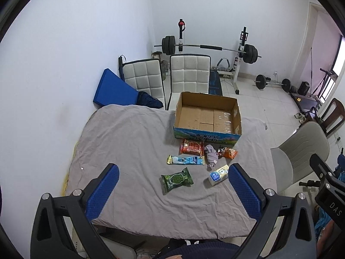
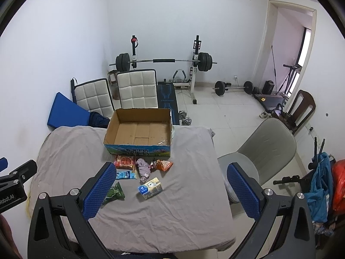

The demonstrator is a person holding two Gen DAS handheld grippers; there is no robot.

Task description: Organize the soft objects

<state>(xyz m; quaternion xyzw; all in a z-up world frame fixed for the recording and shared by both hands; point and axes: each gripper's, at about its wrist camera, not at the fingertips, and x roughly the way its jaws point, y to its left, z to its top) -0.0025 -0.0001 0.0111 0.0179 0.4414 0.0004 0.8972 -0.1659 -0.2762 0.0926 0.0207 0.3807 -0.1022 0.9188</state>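
Note:
An open, empty cardboard box (image 1: 207,116) (image 2: 139,129) stands at the far side of a table under a grey cloth (image 1: 129,151) (image 2: 172,205). In front of it lie a red packet (image 1: 192,147) (image 2: 124,161), a blue packet (image 1: 186,160) (image 2: 126,175), a green packet (image 1: 176,180) (image 2: 114,193), a purple sock (image 1: 211,154) (image 2: 144,169), an orange packet (image 1: 228,152) (image 2: 162,164) and a tissue pack (image 1: 218,174) (image 2: 150,187). My left gripper (image 1: 173,170) and right gripper (image 2: 171,170) are open and empty, held above the table's near edge.
Two white padded chairs (image 1: 189,73) (image 2: 137,88) stand behind the table with a blue cushion (image 1: 114,90) to the left. A grey chair (image 1: 301,153) (image 2: 265,146) stands to the right. A barbell rack (image 1: 209,47) and weights (image 2: 232,86) stand on the floor beyond.

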